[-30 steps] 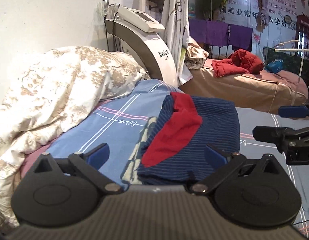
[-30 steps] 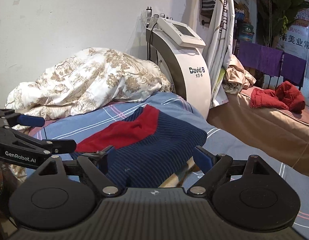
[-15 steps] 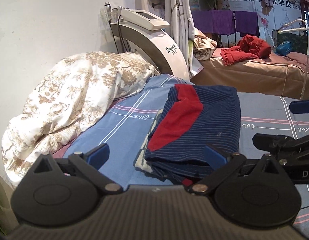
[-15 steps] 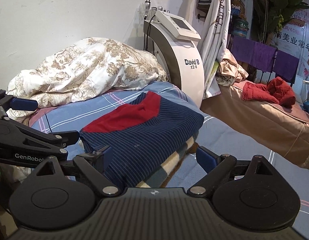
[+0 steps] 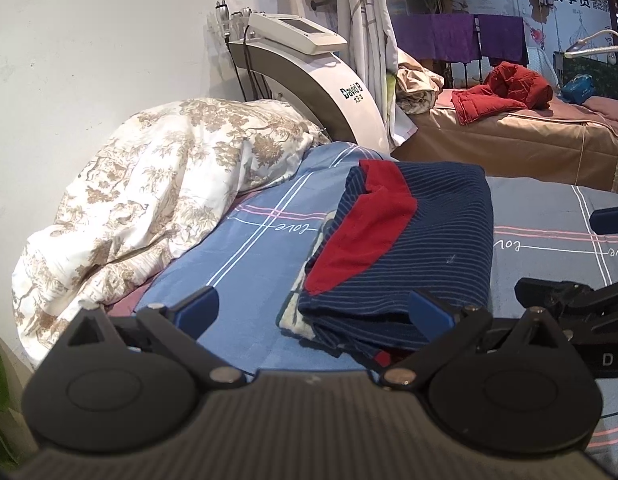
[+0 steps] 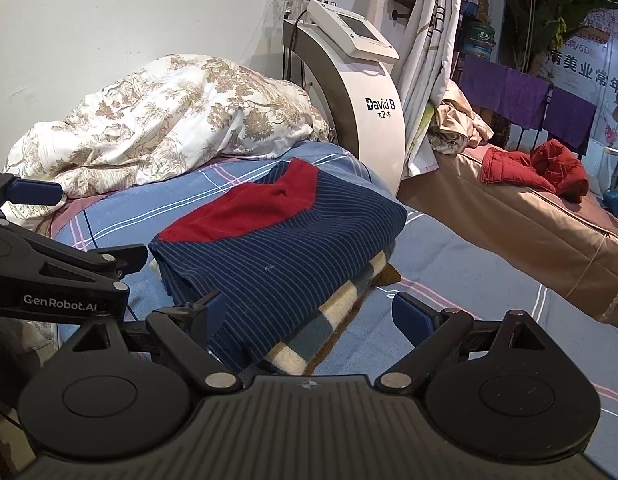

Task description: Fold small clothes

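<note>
A folded navy striped garment with a red panel (image 5: 421, 240) lies on top of a folded checked piece (image 6: 329, 320) on the blue bed sheet (image 5: 249, 248). It also shows in the right wrist view (image 6: 277, 248). My left gripper (image 5: 313, 312) is open and empty, just short of the stack's near edge. My right gripper (image 6: 309, 316) is open and empty, its fingers either side of the stack's near corner, not touching it. Each gripper shows at the edge of the other's view.
A crumpled floral duvet (image 5: 157, 200) lies at the left against the wall. A white David B machine (image 6: 361, 100) stands behind the bed. A brown bed (image 6: 529, 220) with red clothes (image 6: 541, 168) is at the right.
Both grippers have drawn back from the folded stack and a little higher. The stack lies unchanged. Both stay open.
</note>
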The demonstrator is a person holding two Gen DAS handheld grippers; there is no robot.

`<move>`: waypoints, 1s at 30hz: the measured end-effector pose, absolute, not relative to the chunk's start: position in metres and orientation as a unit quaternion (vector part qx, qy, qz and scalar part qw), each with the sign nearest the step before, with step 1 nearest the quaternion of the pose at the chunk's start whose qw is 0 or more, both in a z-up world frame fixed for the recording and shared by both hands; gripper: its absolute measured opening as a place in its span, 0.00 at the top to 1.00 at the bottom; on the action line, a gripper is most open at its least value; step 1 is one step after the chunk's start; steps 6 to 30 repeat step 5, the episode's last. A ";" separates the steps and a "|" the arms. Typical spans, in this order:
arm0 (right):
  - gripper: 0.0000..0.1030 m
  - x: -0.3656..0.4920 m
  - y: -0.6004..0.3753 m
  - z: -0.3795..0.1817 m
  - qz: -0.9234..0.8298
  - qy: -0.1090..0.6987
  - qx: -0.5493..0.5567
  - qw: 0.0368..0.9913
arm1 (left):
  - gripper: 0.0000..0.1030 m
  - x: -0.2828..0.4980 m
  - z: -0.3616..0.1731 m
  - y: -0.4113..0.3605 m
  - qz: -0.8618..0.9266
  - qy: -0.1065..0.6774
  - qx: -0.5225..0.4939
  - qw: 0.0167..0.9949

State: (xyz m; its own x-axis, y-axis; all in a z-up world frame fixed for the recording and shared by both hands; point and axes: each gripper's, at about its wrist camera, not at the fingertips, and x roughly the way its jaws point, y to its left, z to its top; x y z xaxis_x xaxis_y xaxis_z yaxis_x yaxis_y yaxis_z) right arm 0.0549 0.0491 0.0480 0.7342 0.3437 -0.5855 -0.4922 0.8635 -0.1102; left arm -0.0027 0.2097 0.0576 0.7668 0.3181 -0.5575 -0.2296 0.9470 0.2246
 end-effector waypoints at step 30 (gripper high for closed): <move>0.00 0.056 0.049 0.048 0.216 0.285 -0.139 0.924 | 0.00 0.000 0.058 0.207 0.152 0.312 0.088 0.934</move>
